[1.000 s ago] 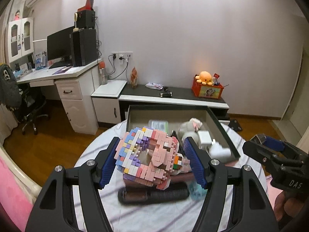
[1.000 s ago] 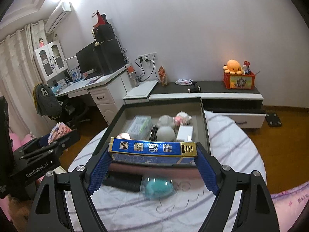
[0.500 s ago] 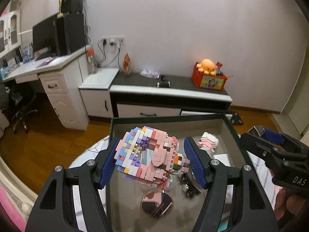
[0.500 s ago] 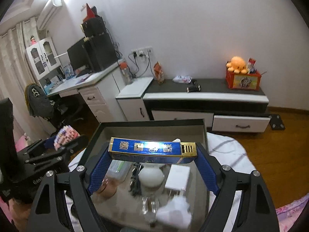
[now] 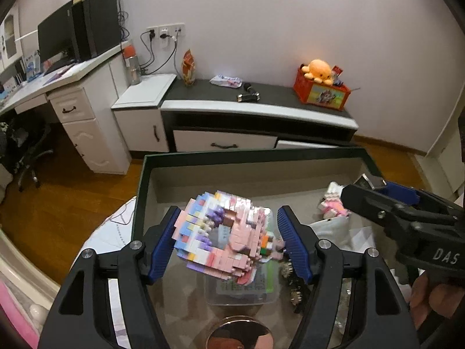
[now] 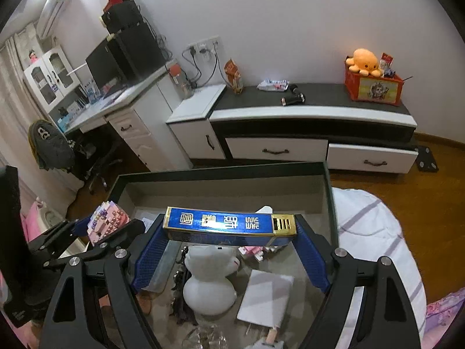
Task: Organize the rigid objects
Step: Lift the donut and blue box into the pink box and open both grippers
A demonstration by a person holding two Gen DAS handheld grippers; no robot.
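Note:
A pink and purple block figure (image 5: pixel 223 238) hangs tilted and blurred between the blue pads of my left gripper (image 5: pixel 226 212). The jaws are opening, and the pads no longer clamp it firmly. It is above a clear plastic container (image 5: pixel 241 288) inside the dark green open box (image 5: pixel 247 155). My right gripper (image 6: pixel 229 221) is shut on a long blue and gold carton (image 6: pixel 221 222), held crosswise above the box (image 6: pixel 221 171). The block figure (image 6: pixel 107 218) also shows at the left of the right wrist view.
In the box lie a white figurine (image 6: pixel 209 279), a white card (image 6: pixel 267 296), a small pink block toy (image 5: pixel 334 203), black chain-like bits and a round metallic lid (image 5: pixel 238 334). The box rests on a white quilted cloth (image 6: pixel 372 226). A low cabinet (image 6: pixel 314 113) stands behind.
Both grippers moved forward and down, from above the cloth to over the box's inside. The left jaws widened slightly and the block figure tipped. The carton stays clamped.

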